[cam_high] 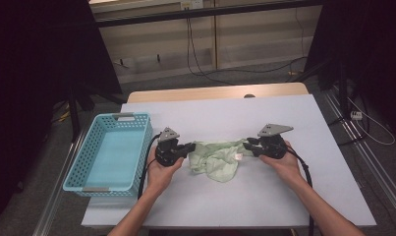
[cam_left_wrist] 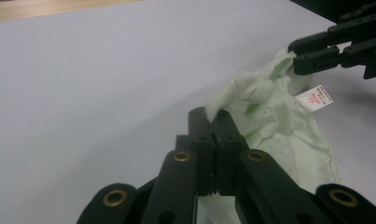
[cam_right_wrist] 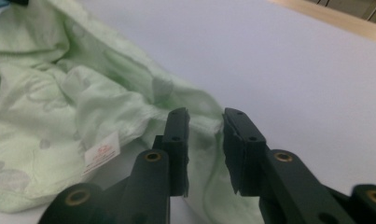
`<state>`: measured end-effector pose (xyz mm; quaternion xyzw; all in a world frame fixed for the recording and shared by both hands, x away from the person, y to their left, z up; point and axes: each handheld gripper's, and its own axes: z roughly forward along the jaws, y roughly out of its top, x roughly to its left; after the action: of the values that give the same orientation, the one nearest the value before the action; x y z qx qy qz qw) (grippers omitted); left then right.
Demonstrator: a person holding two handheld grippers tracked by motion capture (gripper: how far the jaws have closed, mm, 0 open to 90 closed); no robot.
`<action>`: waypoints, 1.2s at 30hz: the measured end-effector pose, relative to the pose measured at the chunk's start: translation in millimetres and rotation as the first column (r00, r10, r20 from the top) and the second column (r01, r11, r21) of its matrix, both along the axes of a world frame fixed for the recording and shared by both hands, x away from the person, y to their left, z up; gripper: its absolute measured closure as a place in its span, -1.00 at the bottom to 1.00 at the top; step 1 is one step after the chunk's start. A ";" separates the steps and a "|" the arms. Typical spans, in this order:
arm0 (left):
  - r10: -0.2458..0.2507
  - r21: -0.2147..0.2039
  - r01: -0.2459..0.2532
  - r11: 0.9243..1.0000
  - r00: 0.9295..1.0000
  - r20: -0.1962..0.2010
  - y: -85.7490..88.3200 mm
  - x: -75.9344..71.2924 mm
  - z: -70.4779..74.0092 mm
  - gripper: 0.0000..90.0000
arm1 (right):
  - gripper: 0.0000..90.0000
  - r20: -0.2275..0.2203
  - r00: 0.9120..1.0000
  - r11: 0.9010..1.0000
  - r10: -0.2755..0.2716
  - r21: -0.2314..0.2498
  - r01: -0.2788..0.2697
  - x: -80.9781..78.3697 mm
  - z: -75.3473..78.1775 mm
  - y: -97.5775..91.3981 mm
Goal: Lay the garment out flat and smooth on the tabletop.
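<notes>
Cloth [cam_high: 217, 160] lying mid-counter [cam_high: 264, 206], between left claw [cam_high: 189, 147] and right claw [cam_high: 248, 143]; basket [cam_high: 87, 184] sitting at the counter's left edge, beside left claw.

Pale green cloth [cam_high: 216, 160] crumpled on white table, white tag showing, beside blue basket.

The cloth [cam_high: 216, 160] is soft, crumpled pale green fabric with a small paper-like label [cam_left_wrist: 315, 98]. The desk [cam_high: 284, 196] looks smooth and matt. The basket [cam_high: 82, 172] is perforated blue plastic. Jaws are matt black.
</notes>
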<state>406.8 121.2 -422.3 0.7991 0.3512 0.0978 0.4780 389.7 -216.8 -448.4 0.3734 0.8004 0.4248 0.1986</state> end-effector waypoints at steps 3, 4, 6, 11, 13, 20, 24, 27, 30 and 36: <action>0.000 0.002 0.000 1.000 1.000 0.000 0.2 0.1 -0.4 0.97 | 0.96 -0.030 0.999 0.999 0.028 -0.024 -0.029 -1.3 -1.7 3.1; 0.000 0.004 0.000 1.000 1.000 0.000 0.4 0.1 -0.4 0.97 | 0.99 -0.033 0.999 0.999 0.036 -0.025 -0.037 -2.1 -1.1 3.4; 0.002 0.006 -0.002 1.000 1.000 -0.001 0.8 -0.1 0.0 0.96 | 1.00 -0.030 0.998 0.999 0.047 -0.025 -0.048 -5.6 1.7 3.8; 0.008 0.015 -0.008 1.000 1.000 -0.001 0.5 0.3 -1.4 0.89 | 1.00 -0.042 0.995 0.995 0.090 -0.047 -0.092 -21.1 5.1 4.4; 0.015 0.017 -0.015 1.000 1.000 -0.001 0.5 0.5 -1.8 0.83 | 1.00 -0.057 0.992 0.991 0.112 -0.067 -0.116 -27.5 2.9 5.2; 0.042 0.021 -0.042 0.999 0.999 0.012 2.2 -0.1 -0.3 0.63 | 0.94 -0.112 0.982 0.979 0.151 -0.123 -0.165 -31.9 -7.0 12.6; 0.066 0.010 -0.066 0.998 0.998 0.018 5.1 -0.4 2.3 0.55 | 0.63 -0.121 0.979 0.976 0.165 -0.121 -0.180 -31.3 -8.9 13.8; 0.071 -0.003 -0.071 0.997 0.997 0.031 7.5 -2.1 5.6 0.53 | 0.31 -0.101 0.980 0.979 0.169 -0.096 -0.179 -31.4 -5.4 13.9; 0.058 -0.011 -0.057 0.998 0.997 0.043 10.3 -4.0 9.9 0.60 | 0.03 -0.062 0.987 0.988 0.147 -0.035 -0.150 -32.0 4.3 9.3; 0.054 -0.012 -0.054 0.998 0.997 0.050 9.6 -4.9 11.7 0.60 | -0.10 0.007 0.998 0.997 0.069 0.034 -0.069 -29.0 17.0 -4.1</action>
<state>401.8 130.8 -410.6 0.7840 0.3611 0.1290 0.4881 360.7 -220.9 -431.4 0.3478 0.8048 0.4461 0.1796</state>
